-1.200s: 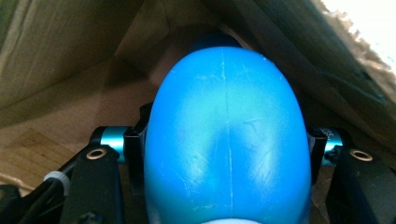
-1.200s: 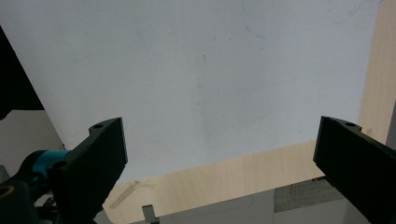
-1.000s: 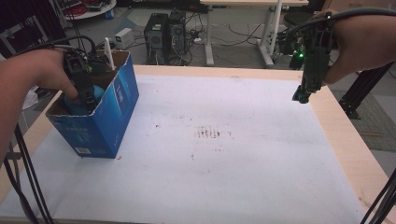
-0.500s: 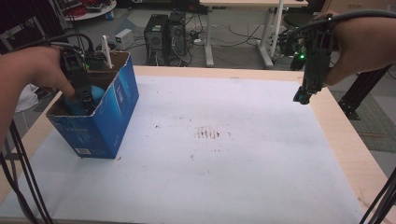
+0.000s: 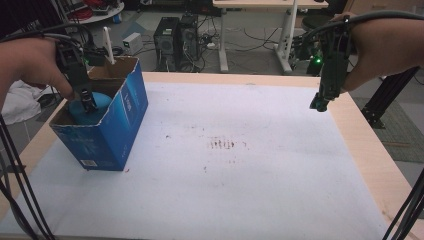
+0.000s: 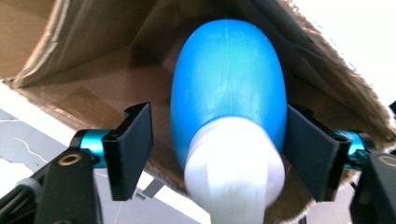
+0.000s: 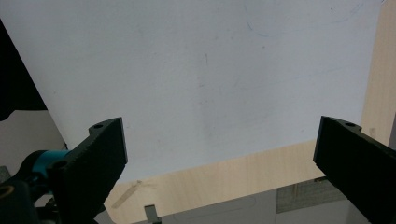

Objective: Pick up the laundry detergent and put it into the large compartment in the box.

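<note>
The bottle (image 6: pixel 228 88) lies between the jaws of the left gripper (image 6: pixel 219 154), with its long axis pointing away from the gripper and down into the box (image 5: pixel 107 135). In the left gripper view the white cap end is nearest the camera and the blue body runs forward into the brown inside of the box. The one jaw seems to touch the blue body or stands just beside it. The other jaw stands a little apart from it, so the jaws are spread around the bottle and do not clamp it. Whether the bottle rests on the box floor cannot be told.

In the high view the left gripper (image 5: pixel 86 95) reaches down into the open top of the box, at the left side of the table (image 5: pixel 350 120), and a bit of the blue body (image 5: pixel 97 106) shows inside. The left hand (image 5: pixel 30 67) is clearly the nearer one. The right gripper (image 5: pixel 320 102) hangs above the far right part of the table, well apart from the box, with its jaws wide apart and nothing between them; below them is only the white sheet (image 7: pixel 210 70).

The bottle looks smooth and a little shiny, egg-shaped, with a faint seam along its length. Such a rounded plastic surface probably slips easily, so a squeeze across the widest part of the body would hold it best.
</note>
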